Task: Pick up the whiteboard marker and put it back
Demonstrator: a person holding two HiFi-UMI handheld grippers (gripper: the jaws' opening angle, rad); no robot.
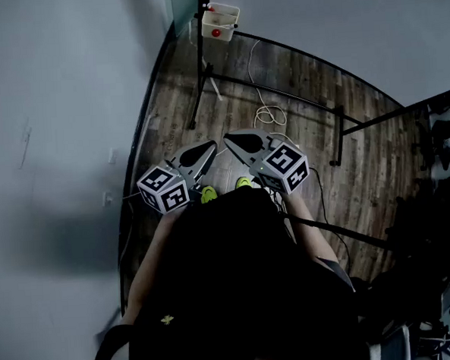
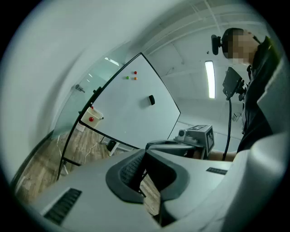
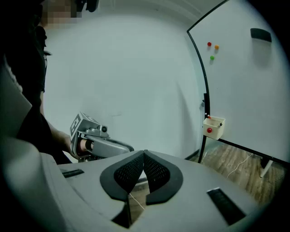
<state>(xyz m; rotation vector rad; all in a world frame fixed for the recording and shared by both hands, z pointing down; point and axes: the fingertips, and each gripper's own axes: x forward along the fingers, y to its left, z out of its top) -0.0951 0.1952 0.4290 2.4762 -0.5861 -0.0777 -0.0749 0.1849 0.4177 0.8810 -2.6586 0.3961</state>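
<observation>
1. Head view: the person stands on the wooden floor [image 1: 318,93] and holds both tools out in front, side by side. The whiteboard [image 3: 244,99] on its stand is at the far side, well apart from them.
2. The left gripper [image 1: 206,150] has its jaws pressed together at the tips, with nothing between them. The right gripper [image 1: 234,142] is the same, pads closed on each other and empty.
3. No marker shows plainly. A small white box [image 1: 221,21] hangs on the left post of the board's frame, at the far end of the floor. It holds a round red thing, and thin sticks poke from its top. These are probably the markers, though they are too small to be sure.
4. Judging by this, the task is at its very start, in the approach. Nothing has been picked up yet.
5. The next move calls for walking toward the far box and spreading one tool's jaws. The pads should then line up across a marker's barrel. A thin, smooth, round body would likely roll, so a grip near its middle seems safest.
</observation>
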